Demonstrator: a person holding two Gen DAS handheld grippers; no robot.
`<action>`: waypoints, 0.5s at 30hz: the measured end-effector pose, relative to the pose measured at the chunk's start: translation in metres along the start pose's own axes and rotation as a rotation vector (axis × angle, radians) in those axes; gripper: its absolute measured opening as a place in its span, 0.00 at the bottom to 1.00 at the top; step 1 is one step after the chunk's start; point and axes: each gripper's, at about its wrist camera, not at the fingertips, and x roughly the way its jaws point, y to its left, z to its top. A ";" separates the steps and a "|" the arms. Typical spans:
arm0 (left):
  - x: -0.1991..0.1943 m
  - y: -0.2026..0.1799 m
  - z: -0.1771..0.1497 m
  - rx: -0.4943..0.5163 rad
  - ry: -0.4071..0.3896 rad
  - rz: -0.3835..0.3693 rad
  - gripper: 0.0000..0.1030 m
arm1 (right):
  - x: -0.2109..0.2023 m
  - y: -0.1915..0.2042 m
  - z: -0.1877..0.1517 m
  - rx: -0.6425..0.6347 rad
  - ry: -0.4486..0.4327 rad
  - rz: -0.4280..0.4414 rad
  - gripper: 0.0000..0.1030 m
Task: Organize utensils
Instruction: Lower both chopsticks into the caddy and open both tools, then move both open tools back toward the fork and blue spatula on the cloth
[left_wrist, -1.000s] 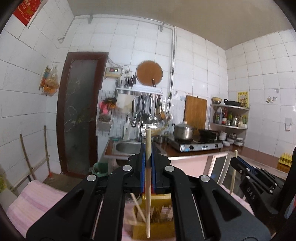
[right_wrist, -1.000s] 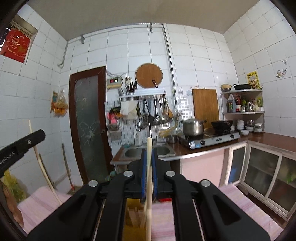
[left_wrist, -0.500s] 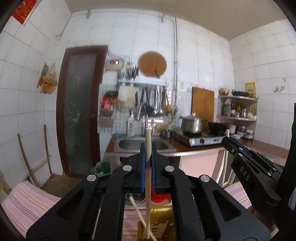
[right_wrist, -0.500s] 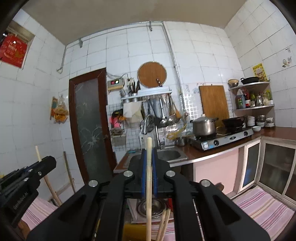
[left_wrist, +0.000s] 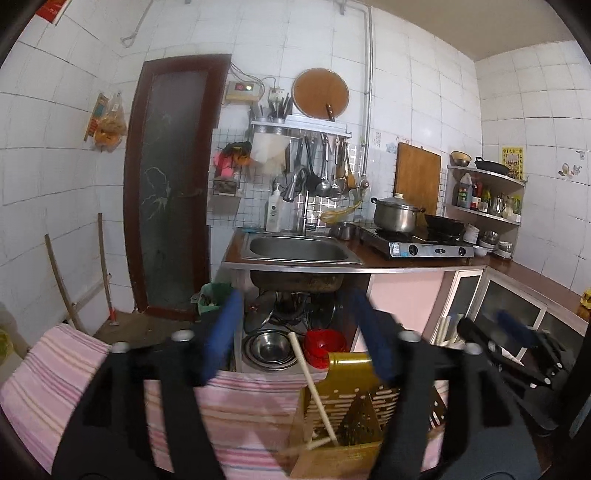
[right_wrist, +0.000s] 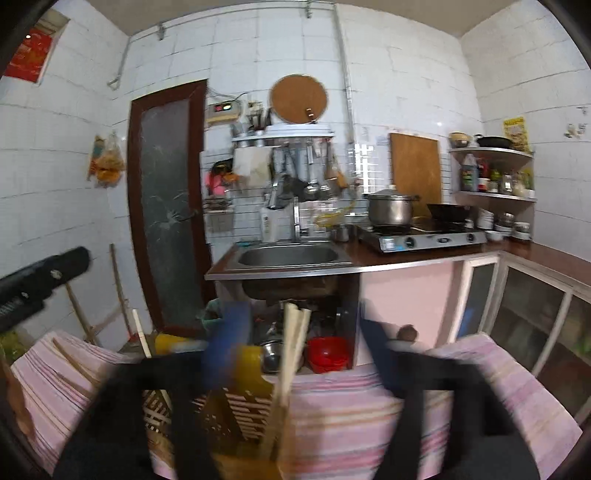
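A gold slotted utensil holder (left_wrist: 345, 365) stands on a pink striped cloth (left_wrist: 240, 410). A pale wooden chopstick (left_wrist: 314, 387) leans loose inside it. My left gripper (left_wrist: 294, 302) hangs just above, its jaws opening, and its blue pads (left_wrist: 223, 332) stand clear of the stick. In the right wrist view two chopsticks (right_wrist: 291, 354) stand in the holder (right_wrist: 247, 402). My right gripper (right_wrist: 301, 321) is over them, its jaws opening too, with no pad touching them. The right gripper (left_wrist: 517, 350) also shows in the left view, and the left gripper (right_wrist: 40, 280) in the right view.
Behind the cloth is a steel sink (left_wrist: 299, 249), with metal bowls (left_wrist: 269, 349) and a red bowl (left_wrist: 325, 341) stacked below it. A gas stove with a pot (left_wrist: 395, 216) sits on the counter. Glass-door cabinets (right_wrist: 535, 314) run along the right.
Both grippers sank toward the holder and went from shut on a chopstick each to open. The sticks now rest loose in the holder.
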 end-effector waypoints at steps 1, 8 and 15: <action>-0.009 0.001 0.003 0.007 0.003 0.000 0.73 | -0.009 -0.001 0.002 -0.013 0.020 -0.027 0.73; -0.087 0.022 -0.007 0.045 0.033 0.085 0.95 | -0.067 -0.016 -0.012 0.022 0.146 -0.108 0.84; -0.128 0.052 -0.069 0.071 0.179 0.114 0.95 | -0.109 -0.010 -0.062 0.031 0.261 -0.121 0.85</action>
